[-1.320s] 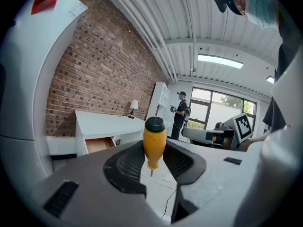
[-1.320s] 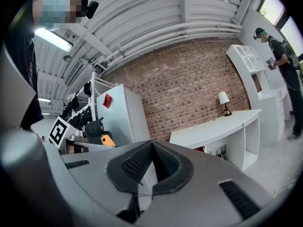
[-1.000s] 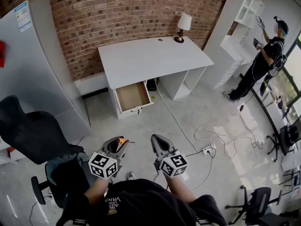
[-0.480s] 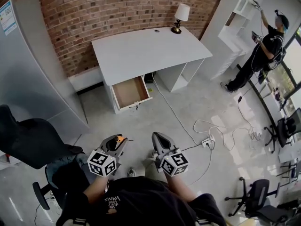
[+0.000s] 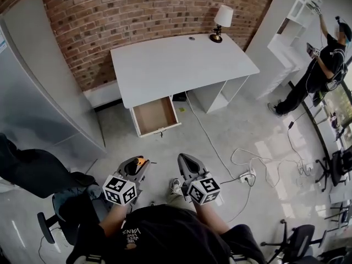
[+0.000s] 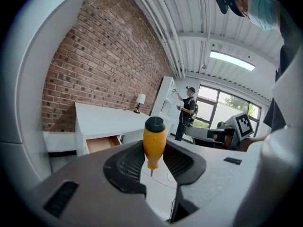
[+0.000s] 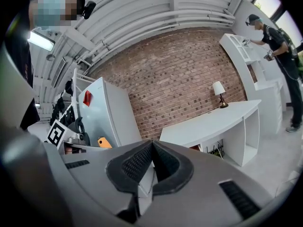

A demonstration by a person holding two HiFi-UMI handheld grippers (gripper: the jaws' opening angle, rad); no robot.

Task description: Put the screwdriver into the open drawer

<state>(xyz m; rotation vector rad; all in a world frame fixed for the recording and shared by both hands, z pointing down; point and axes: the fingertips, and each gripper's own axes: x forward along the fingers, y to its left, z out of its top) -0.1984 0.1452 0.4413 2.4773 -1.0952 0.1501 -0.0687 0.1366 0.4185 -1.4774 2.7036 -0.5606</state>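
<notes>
The screwdriver [image 6: 155, 143], with an orange handle and black cap, stands upright between the pads of my left gripper [image 6: 154, 159], which is shut on it. In the head view its orange handle [image 5: 141, 162] shows at the tip of the left gripper [image 5: 137, 165]. My right gripper [image 5: 184, 161] is beside it, jaws together with nothing between them, as the right gripper view [image 7: 152, 149] also shows. The open drawer [image 5: 155, 115] sticks out of the white desk [image 5: 176, 65] ahead, its wooden bottom bare; it appears in the left gripper view too [image 6: 102, 143]. Both grippers hang over the floor, well short of it.
A lamp [image 5: 222, 20] stands at the desk's back right corner. A black chair [image 5: 33, 175] is at the left and a grey cabinet [image 5: 33, 87] behind it. White cables and a power strip [image 5: 245, 176] lie on the floor to the right. A person [image 5: 324, 65] works at white shelves.
The desk and drawer have grown slightly larger and the chair has slid off to the left as both grippers came nearer the desk. The screwdriver stays gripped.
</notes>
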